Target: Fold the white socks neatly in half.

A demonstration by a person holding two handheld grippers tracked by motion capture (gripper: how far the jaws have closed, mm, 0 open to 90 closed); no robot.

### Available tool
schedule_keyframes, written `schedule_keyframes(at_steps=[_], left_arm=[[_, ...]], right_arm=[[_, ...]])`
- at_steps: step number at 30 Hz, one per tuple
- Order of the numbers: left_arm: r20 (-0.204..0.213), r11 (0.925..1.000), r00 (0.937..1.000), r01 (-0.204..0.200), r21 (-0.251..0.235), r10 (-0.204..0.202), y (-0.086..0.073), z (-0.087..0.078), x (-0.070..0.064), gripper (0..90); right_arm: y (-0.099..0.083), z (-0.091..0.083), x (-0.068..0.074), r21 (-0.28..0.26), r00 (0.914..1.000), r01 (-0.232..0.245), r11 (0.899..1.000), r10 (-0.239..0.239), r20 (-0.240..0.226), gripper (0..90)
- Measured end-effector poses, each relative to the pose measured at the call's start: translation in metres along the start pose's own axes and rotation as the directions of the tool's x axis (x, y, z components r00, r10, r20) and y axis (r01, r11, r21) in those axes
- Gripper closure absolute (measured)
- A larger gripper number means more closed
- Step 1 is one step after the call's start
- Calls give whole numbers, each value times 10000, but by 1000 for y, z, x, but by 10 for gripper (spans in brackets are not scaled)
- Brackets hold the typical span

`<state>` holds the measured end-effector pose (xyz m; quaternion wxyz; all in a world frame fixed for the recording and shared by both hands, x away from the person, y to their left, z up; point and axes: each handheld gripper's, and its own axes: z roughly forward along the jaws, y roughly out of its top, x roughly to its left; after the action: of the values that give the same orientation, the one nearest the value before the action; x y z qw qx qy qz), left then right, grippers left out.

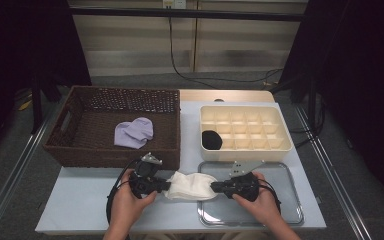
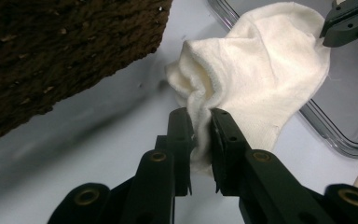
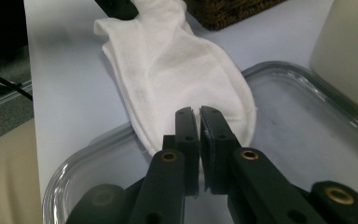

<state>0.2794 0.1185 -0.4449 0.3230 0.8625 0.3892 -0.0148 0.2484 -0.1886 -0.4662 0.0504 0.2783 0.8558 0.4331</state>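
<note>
— Pale blue-grey tabletop (image 1: 90,210) under dim light, dark curtains either side. From the left: woven brown basket (image 1: 75,145) with a lilac sock (image 1: 134,133) inside. Then?

— Then left gripper (image 1: 166,186), jaws pinching the cuff end of the white sock (image 1: 190,186); seen close in the left gripper view (image 2: 200,122), fabric bunched between the two black jaws.

— And the sock itself?

— Stretched flat between both grippers, cuff on bare table, toe end over the rim of the clear tray (image 1: 280,217). Soft, light, limp knit (image 2: 256,70); no stiffness, likely to sag or fold wherever unsupported. Not fragile, not slippery, though a thin pinch could slide off.

— Right side?

— Right gripper (image 1: 214,187) at the toe end, jaws pressed nearly together on the toe's edge (image 3: 199,115); a bite on a thin edge of fabric by the look of it.

— Best hold?

— Probably deeper on the doubled cuff hem and well into the toe, not the bare edge. Beyond, cream divided organiser (image 1: 275,145) with a black rolled sock (image 1: 211,140) in one left-hand cell.
</note>
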Motion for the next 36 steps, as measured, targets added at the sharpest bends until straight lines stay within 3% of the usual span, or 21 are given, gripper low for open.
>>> schedule_keyframes(at_steps=[11, 18, 23, 27, 36], left_arm=[[-59, 9995, 9996, -284, 154, 285, 4, -1, -2, 792], [-82, 9988, 9989, -467, 170, 469, 8, -3, -6, 791], [250, 9992, 9989, -387, 96, 385, 9, -7, -5, 791], [503, 9998, 9985, -220, -38, 221, 10, -10, -4, 791], [496, 9989, 9982, -310, -353, 327, 15, -19, -9, 791]], right_arm=[[22, 31, 15, 141, 9967, 697, 9975, -690, -427, 885], [30, 47, 18, 192, 9961, 719, 9972, -708, -531, 888], [30, 64, 21, 724, 9949, 905, 9933, -870, -510, 893], [31, 67, 23, 852, 9947, 979, 9915, -949, -389, 897], [37, 77, 28, 679, 9945, 944, 9932, -910, -514, 900]])
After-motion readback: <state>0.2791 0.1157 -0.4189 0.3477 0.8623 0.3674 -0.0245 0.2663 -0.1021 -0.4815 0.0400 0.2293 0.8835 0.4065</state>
